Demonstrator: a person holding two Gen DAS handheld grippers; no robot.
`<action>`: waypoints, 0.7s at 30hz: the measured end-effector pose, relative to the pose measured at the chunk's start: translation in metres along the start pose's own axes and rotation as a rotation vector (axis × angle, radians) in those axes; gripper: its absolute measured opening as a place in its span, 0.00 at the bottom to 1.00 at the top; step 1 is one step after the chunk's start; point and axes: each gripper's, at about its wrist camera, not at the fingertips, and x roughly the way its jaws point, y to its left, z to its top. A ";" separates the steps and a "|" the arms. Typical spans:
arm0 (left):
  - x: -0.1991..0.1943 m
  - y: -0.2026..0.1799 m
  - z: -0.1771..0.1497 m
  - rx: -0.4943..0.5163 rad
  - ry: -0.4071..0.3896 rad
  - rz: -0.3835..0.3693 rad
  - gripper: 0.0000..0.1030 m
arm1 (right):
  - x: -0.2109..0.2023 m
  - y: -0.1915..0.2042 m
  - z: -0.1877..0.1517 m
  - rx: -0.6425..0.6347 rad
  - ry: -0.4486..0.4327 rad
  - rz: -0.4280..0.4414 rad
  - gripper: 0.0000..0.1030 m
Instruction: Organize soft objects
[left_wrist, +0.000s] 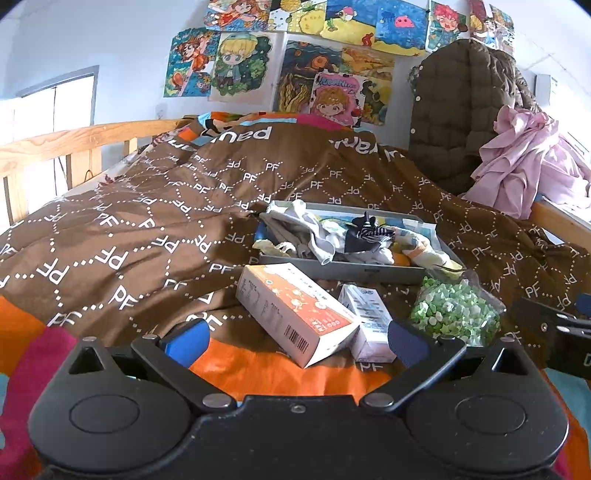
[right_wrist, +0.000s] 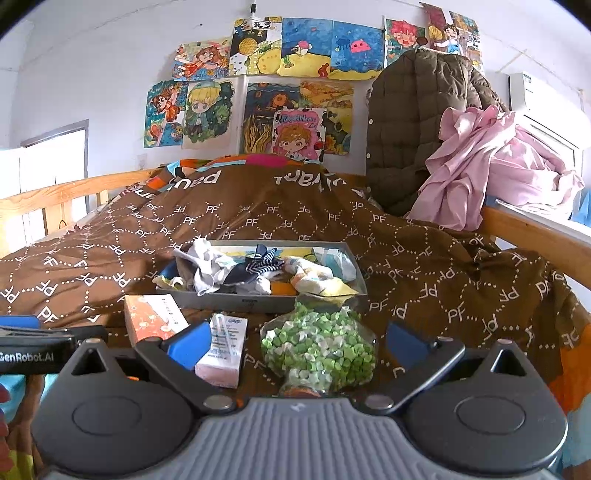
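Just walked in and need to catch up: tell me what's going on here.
A person holds two claws over a bed with a brown quilt. Both the left claw and right claw are open and hold nothing. Ahead, a grey tray is piled with socks and small cloths. An orange-and-white box, a small pink carton and a bag of green paper stars lie nearer.

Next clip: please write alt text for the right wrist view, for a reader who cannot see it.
The open right gripper hovers over a brown patterned bedspread, pointing at a clear bag of green and white pieces in front of a grey tray heaped with small soft clothes. Two cartons lie left of the bag, and the left gripper shows at the left edge.
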 end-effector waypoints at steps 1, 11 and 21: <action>0.000 0.000 0.000 -0.001 0.001 0.002 0.99 | -0.001 0.000 -0.001 0.000 0.001 0.001 1.00; -0.004 0.000 -0.008 0.028 0.017 0.019 0.99 | -0.006 -0.001 -0.010 0.024 0.017 0.010 1.00; -0.001 0.003 -0.013 0.048 0.049 0.059 0.99 | 0.000 0.002 -0.017 0.034 0.057 0.059 1.00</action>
